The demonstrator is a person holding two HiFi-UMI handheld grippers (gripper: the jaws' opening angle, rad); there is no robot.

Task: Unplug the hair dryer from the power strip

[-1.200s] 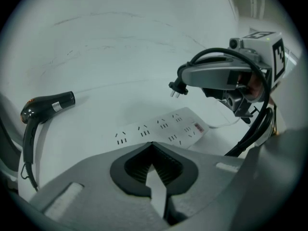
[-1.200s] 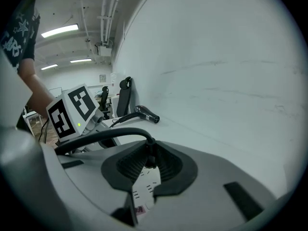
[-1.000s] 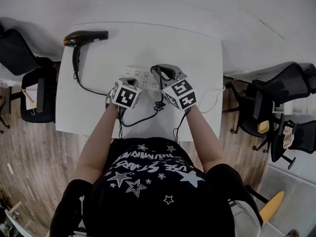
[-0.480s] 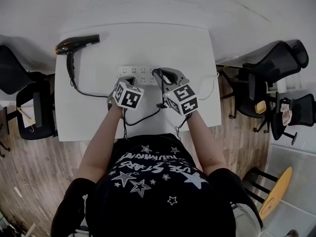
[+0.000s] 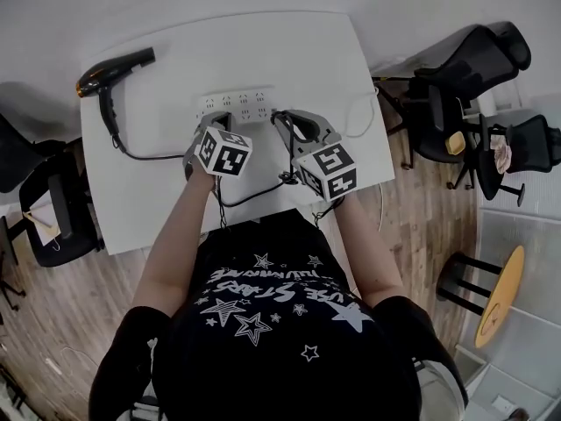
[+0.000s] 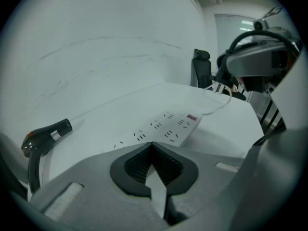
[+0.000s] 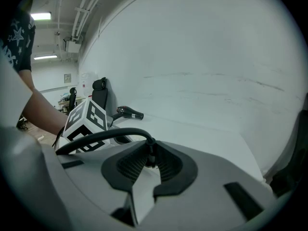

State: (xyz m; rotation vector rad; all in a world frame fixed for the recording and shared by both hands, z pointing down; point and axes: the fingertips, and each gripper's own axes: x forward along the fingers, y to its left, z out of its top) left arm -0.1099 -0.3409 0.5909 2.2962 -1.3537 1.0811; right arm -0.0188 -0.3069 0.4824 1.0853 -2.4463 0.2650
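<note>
The black hair dryer [image 5: 112, 70] lies at the table's far left corner. Its black cord [image 5: 147, 157] runs across the white table [image 5: 158, 209] under my arms. The white power strip [image 5: 235, 105] lies in the middle and shows only bare sockets in the left gripper view [image 6: 163, 126]. My right gripper [image 5: 282, 121] hangs just right of the strip, shut on the dryer's plug [image 7: 150, 154], with the cord [image 7: 103, 134] arching off its tips. My left gripper [image 5: 213, 124] is shut and holds nothing, its tips at the strip's near edge.
The strip's white cable [image 5: 361, 123] loops to the table's right edge. Black office chairs stand to the right [image 5: 465, 68] and left [image 5: 54, 222] of the table. A white wall runs behind the table's far edge. My arms and torso cover the near edge.
My right gripper has drifted a little to the right off the strip's end, still gripping the plug. The left gripper has rolled slightly in place.
</note>
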